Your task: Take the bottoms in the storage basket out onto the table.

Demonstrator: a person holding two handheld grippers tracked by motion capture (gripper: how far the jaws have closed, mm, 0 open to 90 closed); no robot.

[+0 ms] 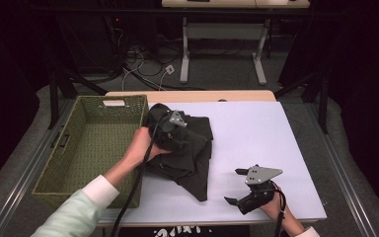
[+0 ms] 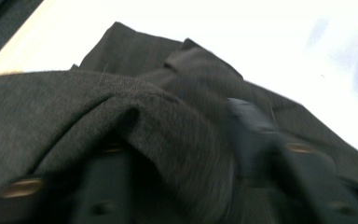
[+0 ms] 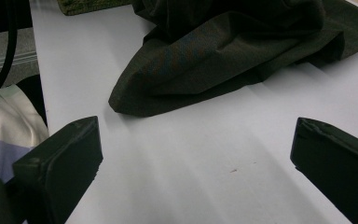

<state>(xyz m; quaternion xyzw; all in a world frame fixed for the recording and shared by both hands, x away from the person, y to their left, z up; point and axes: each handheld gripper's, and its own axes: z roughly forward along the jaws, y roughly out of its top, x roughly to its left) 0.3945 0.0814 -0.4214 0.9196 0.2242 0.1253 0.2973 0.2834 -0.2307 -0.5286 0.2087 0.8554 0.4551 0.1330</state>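
White tabletop point(image 1: 256, 148) lies bare at the near edge, where the right tool point(image 1: 237, 186) rests low in the person's hand with its jaws spread wide and nothing between them; the right gripper view shows both black jaws apart over the plain surface. Just beyond it, a pointed corner of the dark garment point(image 1: 187, 148) trails toward the near edge. Farther in, the garment is bunched in a heap near the middle of the tabletop, just beside the woven green basket point(image 1: 79, 148) at the left. The left tool point(image 1: 173, 129) is pushed down into the top of that heap. In the left gripper view its jaws are blurred and wrapped in cloth point(image 2: 135, 116), so I cannot tell whether they clamp a fold or merely sit in it.

The likely trouble is a thin hold: if only one loose layer is caught, the garment could slide free when lifted toward the basket. The trailing corner could also drag across the tabletop or catch on the basket rim, since the right tool supports none of the weight.
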